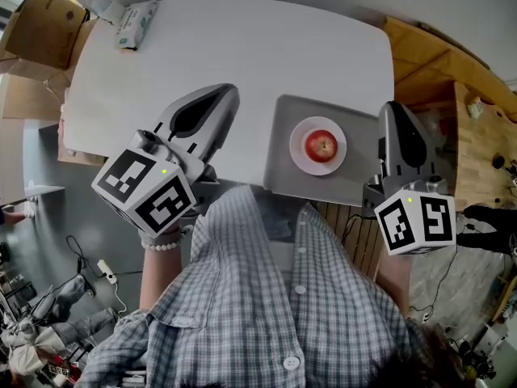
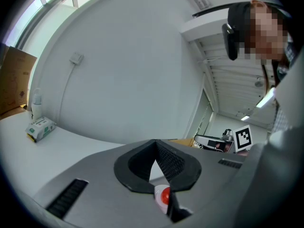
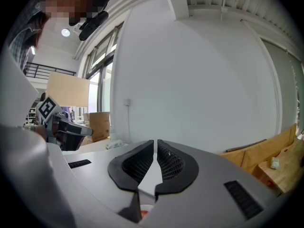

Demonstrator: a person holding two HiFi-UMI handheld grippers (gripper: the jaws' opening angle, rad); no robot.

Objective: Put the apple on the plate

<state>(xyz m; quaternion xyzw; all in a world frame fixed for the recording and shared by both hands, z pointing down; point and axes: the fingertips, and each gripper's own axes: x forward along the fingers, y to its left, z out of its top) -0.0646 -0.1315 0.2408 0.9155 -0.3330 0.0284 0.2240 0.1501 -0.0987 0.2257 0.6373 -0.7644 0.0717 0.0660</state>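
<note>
White rectangular table point(image 1: 242, 47) mostly bare, lots of open room across its far and left parts. Flat grey tray point(image 1: 283, 124) sits at the near edge, right of centre. One small round white plate point(image 1: 300, 158) on the tray, one red apple point(image 1: 321, 145) resting at its middle. My left gripper point(image 1: 229, 92) hangs over the table just left of the tray, jaws pressed together, pinching nothing. My right gripper point(image 1: 393, 107) is beside the tray's right edge, jaws together bar a thin slit, nothing between. One soft tissue pack point(image 1: 135, 24) by the far left corner, well apart; one brown cardboard box point(image 1: 44, 18) beyond that edge
</note>
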